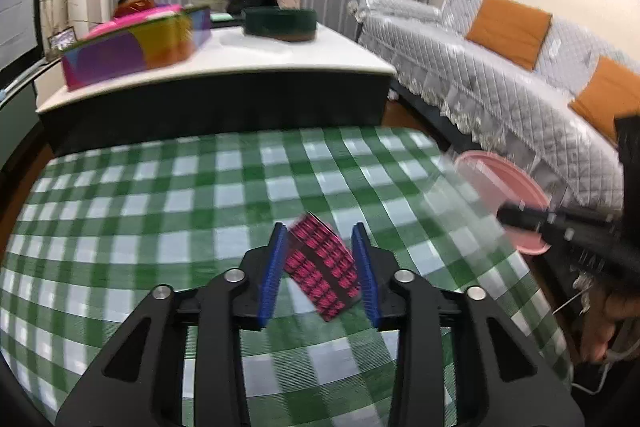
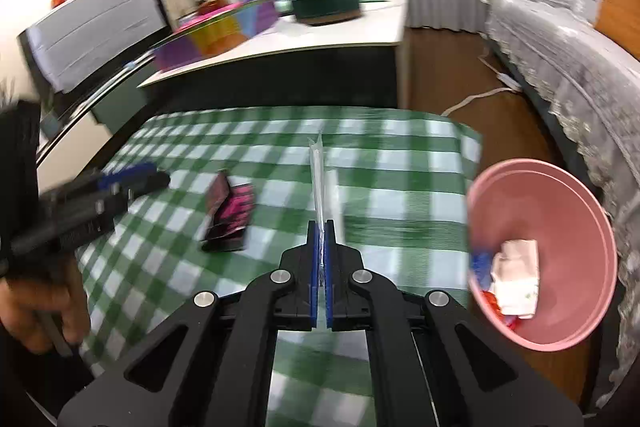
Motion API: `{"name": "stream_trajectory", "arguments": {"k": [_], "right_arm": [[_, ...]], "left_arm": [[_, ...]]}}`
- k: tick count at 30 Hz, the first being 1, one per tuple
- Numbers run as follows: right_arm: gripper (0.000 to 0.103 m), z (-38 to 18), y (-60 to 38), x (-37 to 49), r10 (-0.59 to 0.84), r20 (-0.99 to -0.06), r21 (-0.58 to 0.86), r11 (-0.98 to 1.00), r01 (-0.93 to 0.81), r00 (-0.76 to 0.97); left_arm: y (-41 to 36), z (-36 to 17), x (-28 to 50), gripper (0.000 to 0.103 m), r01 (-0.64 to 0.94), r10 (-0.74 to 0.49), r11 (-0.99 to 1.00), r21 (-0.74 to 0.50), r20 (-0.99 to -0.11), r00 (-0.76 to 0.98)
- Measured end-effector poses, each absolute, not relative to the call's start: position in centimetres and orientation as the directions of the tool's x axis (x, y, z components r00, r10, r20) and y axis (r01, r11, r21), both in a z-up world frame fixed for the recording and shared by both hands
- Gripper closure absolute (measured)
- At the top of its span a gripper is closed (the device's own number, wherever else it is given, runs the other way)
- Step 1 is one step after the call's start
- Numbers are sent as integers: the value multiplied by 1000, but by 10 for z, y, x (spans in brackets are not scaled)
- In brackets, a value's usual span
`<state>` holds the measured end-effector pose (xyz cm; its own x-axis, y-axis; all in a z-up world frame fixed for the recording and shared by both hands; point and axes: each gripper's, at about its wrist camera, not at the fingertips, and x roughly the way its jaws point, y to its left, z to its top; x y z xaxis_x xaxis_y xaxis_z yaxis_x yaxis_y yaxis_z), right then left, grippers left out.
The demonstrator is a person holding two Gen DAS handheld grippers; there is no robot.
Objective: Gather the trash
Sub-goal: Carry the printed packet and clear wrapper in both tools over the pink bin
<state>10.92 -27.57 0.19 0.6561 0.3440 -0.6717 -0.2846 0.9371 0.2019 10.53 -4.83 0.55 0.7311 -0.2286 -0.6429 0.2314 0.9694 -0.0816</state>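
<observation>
Trash: a pink-and-black wrapper (image 1: 322, 269) lies on the green checked tablecloth (image 1: 140, 195), framed between the parted jaws of the left gripper (image 1: 320, 247), untouched. A clear plastic wrapper (image 2: 320, 179) is pinched upright in the right gripper (image 2: 320, 231). Scraps are seen in the pink bowl (image 2: 560, 211).

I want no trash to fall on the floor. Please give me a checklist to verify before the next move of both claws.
1. Right claw shut on the clear wrapper: ok.
2. Pink basin visible beside the table's right edge, paper scraps already inside: ok.
3. Wrapper over the basin: not ok, it is above the green checked cloth.
4. Pink-and-black packet between the left claw pads: ok.
5. Left pads pressing on the packet: cannot tell, gaps seem visible.
</observation>
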Motion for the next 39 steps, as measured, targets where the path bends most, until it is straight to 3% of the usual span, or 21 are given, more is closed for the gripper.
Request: {"name": "stream_trajectory", "arguments": {"k": [1, 11, 12, 14, 16, 22, 39], "right_arm": [[100, 1, -278, 111, 342, -674, 207, 938, -277, 655], [100, -4, -273, 122, 348, -672, 207, 936, -285, 654], [100, -3, -272, 122, 348, -670, 207, 936, -286, 655], [100, -2, -272, 122, 347, -669, 206, 936, -285, 657], [100, -2, -272, 123, 346, -668, 206, 937, -284, 658], [100, 5, -274, 123, 346, -654, 205, 937, -283, 673], [100, 44, -292, 116, 324, -576, 196, 946, -258, 751]], "left_arm": [[-54, -1, 106, 55, 230, -219, 971, -70, -650, 728], [-78, -29, 108, 54, 262, -190, 965, -4, -698, 691], [-78, -30, 109, 55, 261, -187, 965, -2, -704, 686], [-76, -30, 111, 75, 252, -177, 968, 0, -714, 678], [-72, -29, 112, 85, 242, -170, 970, -1, -715, 678], [-68, -16, 108, 101, 221, -138, 975, 32, -690, 710], [-47, 17, 92, 102, 220, -200, 975, -41, -602, 773]]}}
